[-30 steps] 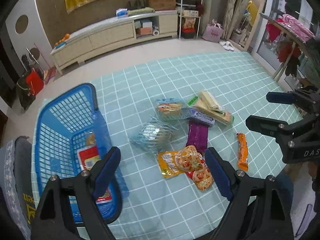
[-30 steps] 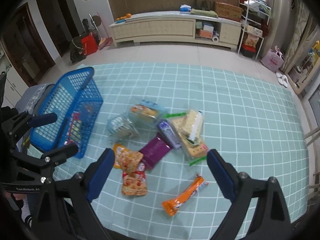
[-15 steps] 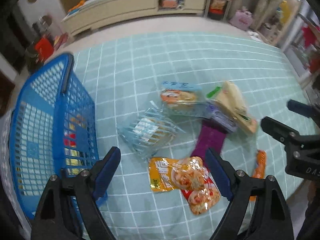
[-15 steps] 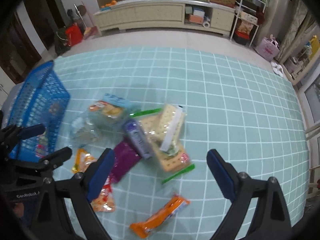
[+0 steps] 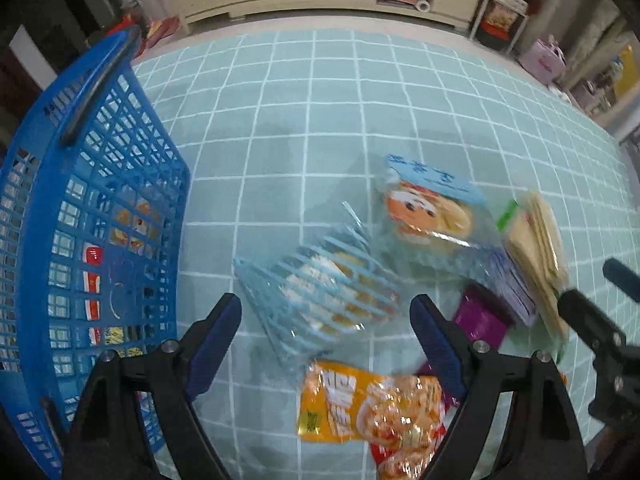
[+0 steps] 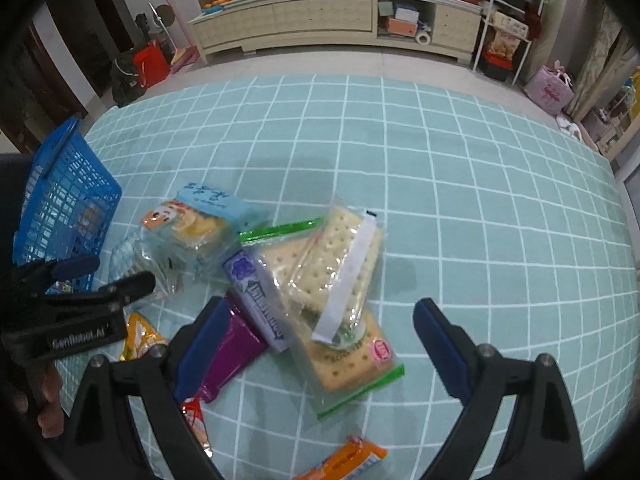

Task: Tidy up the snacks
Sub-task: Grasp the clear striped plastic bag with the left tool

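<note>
Left hand-held gripper [image 5: 326, 322]: fingers spread wide, holding nothing, poised over the striped clear packet.
Right hand-held gripper [image 6: 320, 328]: likewise spread and empty, poised over the cracker packs.

Items, left to right:
- Blue basket [image 5: 52, 184], on the checked mat [image 5: 360, 92]. At least one or two red-and-yellow packs show through the mesh; exact count cannot be told. Judged: sorting begun, little done.
- Striped clear packet [image 5: 320, 292], just beside the basket, between the left fingers. Loose.
- Orange-yellow pack [image 5: 372, 408], near edge, with a red pack partly under it. Loose.
- Blue-topped biscuit bag [image 5: 428, 204], touching the striped packet. Loose.
- Purple wrapper [image 6: 230, 352] and lilac bar [image 6: 260, 296], overlapping. Loose.
- Two cracker packs [image 6: 340, 272], stacked crosswise, green-edged one beneath. Loose.
- Orange stick pack [image 6: 348, 460], nearest edge, apart from the heap. Loose.

Status, judged: most of the snacks remain on the mat outside the basket; bulk of the task left.
</note>
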`<act>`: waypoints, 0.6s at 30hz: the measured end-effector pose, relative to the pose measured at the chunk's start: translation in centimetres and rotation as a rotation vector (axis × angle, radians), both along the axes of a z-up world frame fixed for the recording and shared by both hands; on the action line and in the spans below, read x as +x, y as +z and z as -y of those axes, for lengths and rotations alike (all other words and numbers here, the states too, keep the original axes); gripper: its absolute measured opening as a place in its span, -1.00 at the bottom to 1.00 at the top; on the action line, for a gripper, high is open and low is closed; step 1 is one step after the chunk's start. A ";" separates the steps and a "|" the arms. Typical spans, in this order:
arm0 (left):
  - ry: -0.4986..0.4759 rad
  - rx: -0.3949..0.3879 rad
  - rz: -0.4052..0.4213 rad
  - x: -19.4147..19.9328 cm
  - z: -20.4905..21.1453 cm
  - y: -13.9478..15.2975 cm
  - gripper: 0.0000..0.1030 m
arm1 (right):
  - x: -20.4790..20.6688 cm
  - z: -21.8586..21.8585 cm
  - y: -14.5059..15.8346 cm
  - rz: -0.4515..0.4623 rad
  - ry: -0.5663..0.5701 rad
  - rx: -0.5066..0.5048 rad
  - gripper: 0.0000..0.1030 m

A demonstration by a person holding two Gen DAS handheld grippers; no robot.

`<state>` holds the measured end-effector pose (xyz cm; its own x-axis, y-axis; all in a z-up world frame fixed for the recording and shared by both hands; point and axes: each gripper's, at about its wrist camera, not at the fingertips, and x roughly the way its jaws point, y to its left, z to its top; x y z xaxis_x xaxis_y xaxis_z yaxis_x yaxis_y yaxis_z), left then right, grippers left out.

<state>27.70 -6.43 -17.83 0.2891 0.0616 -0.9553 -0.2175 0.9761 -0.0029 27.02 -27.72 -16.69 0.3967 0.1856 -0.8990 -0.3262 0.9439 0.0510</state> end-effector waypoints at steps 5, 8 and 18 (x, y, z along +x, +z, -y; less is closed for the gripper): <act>0.004 -0.013 -0.008 1.5 -0.4 -1.4 0.75 | 0.2 0.1 -0.5 -0.002 0.010 0.015 0.85; 0.005 -0.005 0.005 2.6 -0.6 -1.8 0.79 | 0.2 0.0 -0.6 -0.002 0.020 0.019 0.85; 0.029 -0.033 -0.029 6.4 -1.7 -4.6 0.99 | 0.7 0.0 -1.3 -0.018 0.029 0.028 0.85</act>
<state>34.08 -4.71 -22.45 0.2597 0.0381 -0.9649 -0.2459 0.9689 -0.0280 27.69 -27.68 -17.99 0.3743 0.2219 -0.9004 -0.3526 0.9321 0.0831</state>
